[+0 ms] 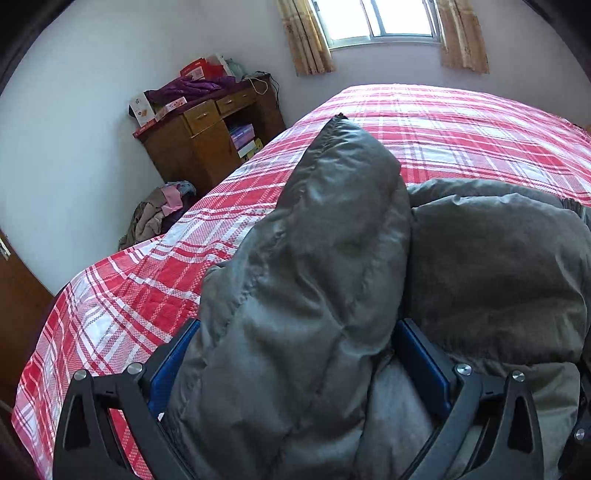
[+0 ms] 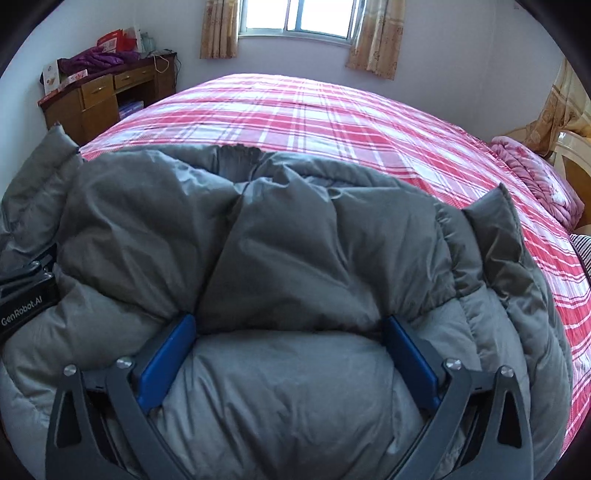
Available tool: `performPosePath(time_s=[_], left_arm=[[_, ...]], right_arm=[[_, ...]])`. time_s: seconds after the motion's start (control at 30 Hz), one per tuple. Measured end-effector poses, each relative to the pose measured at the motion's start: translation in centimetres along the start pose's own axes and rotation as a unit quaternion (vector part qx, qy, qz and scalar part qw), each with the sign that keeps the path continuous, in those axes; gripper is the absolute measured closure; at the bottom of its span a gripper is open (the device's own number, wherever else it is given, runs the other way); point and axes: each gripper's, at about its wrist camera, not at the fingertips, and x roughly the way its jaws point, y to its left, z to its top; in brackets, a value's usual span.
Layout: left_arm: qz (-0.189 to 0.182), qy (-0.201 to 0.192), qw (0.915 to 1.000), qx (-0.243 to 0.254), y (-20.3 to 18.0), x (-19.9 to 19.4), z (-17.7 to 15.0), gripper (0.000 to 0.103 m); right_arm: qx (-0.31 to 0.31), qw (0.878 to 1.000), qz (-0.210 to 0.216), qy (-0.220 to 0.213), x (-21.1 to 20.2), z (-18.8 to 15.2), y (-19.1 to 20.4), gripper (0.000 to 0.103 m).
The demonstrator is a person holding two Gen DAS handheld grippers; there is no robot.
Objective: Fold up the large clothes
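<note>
A large grey padded jacket (image 2: 295, 236) lies bunched on the near part of a bed with a red and white plaid cover (image 2: 314, 110). In the left wrist view its sleeve (image 1: 332, 221) rises between the wide-spread blue fingers of my left gripper (image 1: 295, 328), which sits around a thick fold of it. My right gripper (image 2: 290, 325) is spread wide too, with a puffy fold of the jacket bulging between its blue pads (image 2: 166, 362). The left gripper's body (image 2: 26, 295) shows at the left edge of the right wrist view, resting on the jacket.
A wooden desk (image 1: 207, 136) piled with clothes and boxes stands in the far left corner, with a heap of clothes (image 1: 159, 210) on the floor beside the bed. A pink quilt (image 2: 535, 177) lies at the bed's right edge. A window (image 2: 295, 18) with curtains is behind.
</note>
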Motion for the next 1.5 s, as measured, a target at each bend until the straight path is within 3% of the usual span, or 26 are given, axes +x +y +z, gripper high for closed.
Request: performPosePath(time_s=[0.13,0.23,0.37,0.47,0.77,0.97,1.0,1.13,1.27,1.33,1.5], left_arm=[[0.001,0.005,1.0,0.003,1.5,-2.1,-0.2,0.001],[-0.016,-0.021,0.9992,-0.028,5.4,-6.2,-1.8,0.001],[-0.02,-0.007,0.9985,-0.051,9.1,-7.9,-5.6,0.001],[-0.028,0.019,0.9976,-0.06,9.6,-6.9,-7.9,0.001],[-0.052,0.038,0.9957,-0.067,8.2,-5.3,-9.3,0.001],[-0.11,0.049,0.986,-0.115,9.6,-4.3,-10.1,0.001],[-0.116,0.047,0.9857,-0.113,9.7,-4.3,-10.1,0.004],[-0.163,0.032,0.9811,-0.099,9.3,-5.1,-10.0,0.039],[-0.201,0.032,0.9737,-0.103,8.8,-5.5,-9.7,0.063],[-0.221,0.029,0.9699,-0.099,8.4,-6.0,-9.6,0.084],[-0.227,0.015,0.9696,-0.09,8.4,-7.6,-9.4,0.092]], right_arm=[[-0.002,1.0,0.002,0.007,-0.1,0.1,0.2,0.0],[-0.002,1.0,0.0,-0.002,-2.5,-0.2,-0.3,0.003],[0.0,0.998,0.004,-0.056,-9.2,-4.2,-0.9,0.002],[-0.005,0.997,0.002,-0.076,-11.5,-7.1,-0.5,0.001],[-0.035,0.998,-0.01,-0.05,-8.8,-9.6,1.5,0.0],[-0.042,0.998,-0.018,-0.048,-8.3,-10.0,1.6,0.0],[-0.043,0.998,-0.019,-0.049,-8.3,-10.2,1.6,0.0],[-0.043,0.997,-0.023,-0.055,-8.5,-10.5,1.7,0.0],[-0.045,0.997,-0.025,-0.055,-8.6,-10.7,2.0,0.0],[-0.045,0.997,-0.026,-0.057,-8.7,-10.9,2.2,0.0],[-0.045,0.997,-0.025,-0.058,-8.8,-10.9,2.2,0.0]])
